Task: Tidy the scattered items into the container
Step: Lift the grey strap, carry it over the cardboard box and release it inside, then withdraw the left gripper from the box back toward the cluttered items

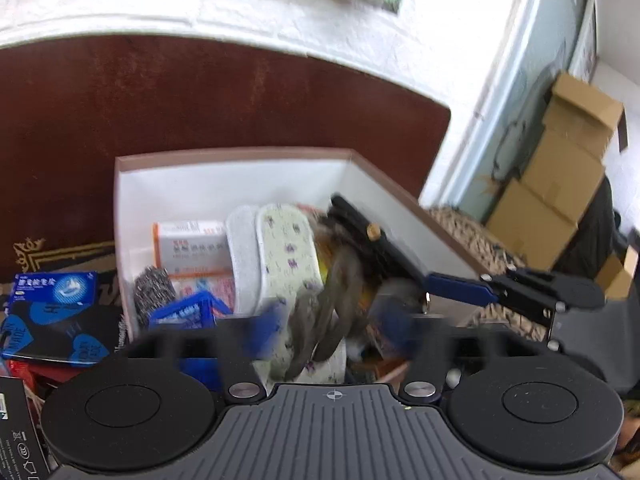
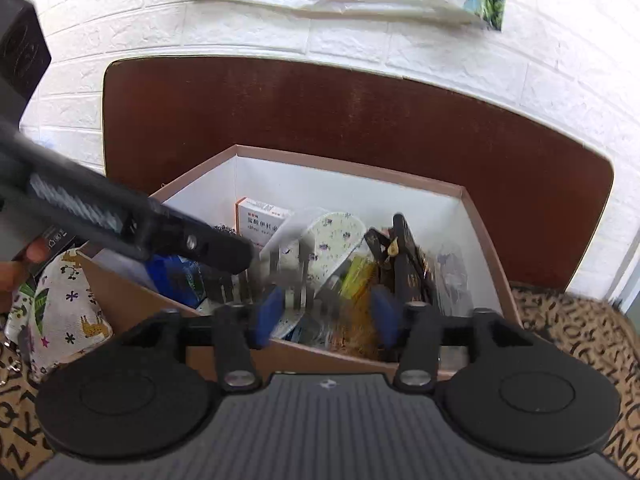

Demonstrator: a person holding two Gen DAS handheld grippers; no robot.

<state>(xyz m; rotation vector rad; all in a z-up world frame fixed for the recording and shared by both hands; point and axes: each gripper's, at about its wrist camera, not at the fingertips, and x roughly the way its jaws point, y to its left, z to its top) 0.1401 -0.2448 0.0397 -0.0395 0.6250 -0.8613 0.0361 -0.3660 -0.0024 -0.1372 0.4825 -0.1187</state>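
White brick wall (image 2: 360,52) behind everything, with a dark red-brown board (image 2: 360,128) leaning against it, and your brown cardboard box (image 2: 348,168) with the white inside sits right in front of that board. Stuff already in the box, as far as you can count it: two pale insoles (image 1: 280,252) side by side (one plain, one with little purple flowers), one orange-and-white medicine carton (image 1: 192,248), one grey steel scourer (image 1: 154,292), one small blue basket (image 1: 188,314), plus a dark tangle on the right that's too blurry to sort out.

Your left gripper (image 1: 336,332) hangs over the near edge of the box with its blue pads spread wide, nothing pressed between them. Your right gripper (image 2: 326,316) is also over the near rim, pads apart, not clamped on anything.

Still outside the box: one blue carton (image 1: 56,290) and one dark card with blue hearts (image 1: 56,336) off its left wall, and one printed cloth pouch (image 2: 64,312) on the letter-pattern mat (image 2: 580,340).

Room-wise, the back of the box is nearly touching the board, and three stacked cardboard boxes (image 1: 560,184) stand well off to the right. The far left corner inside the box looks the least packed.
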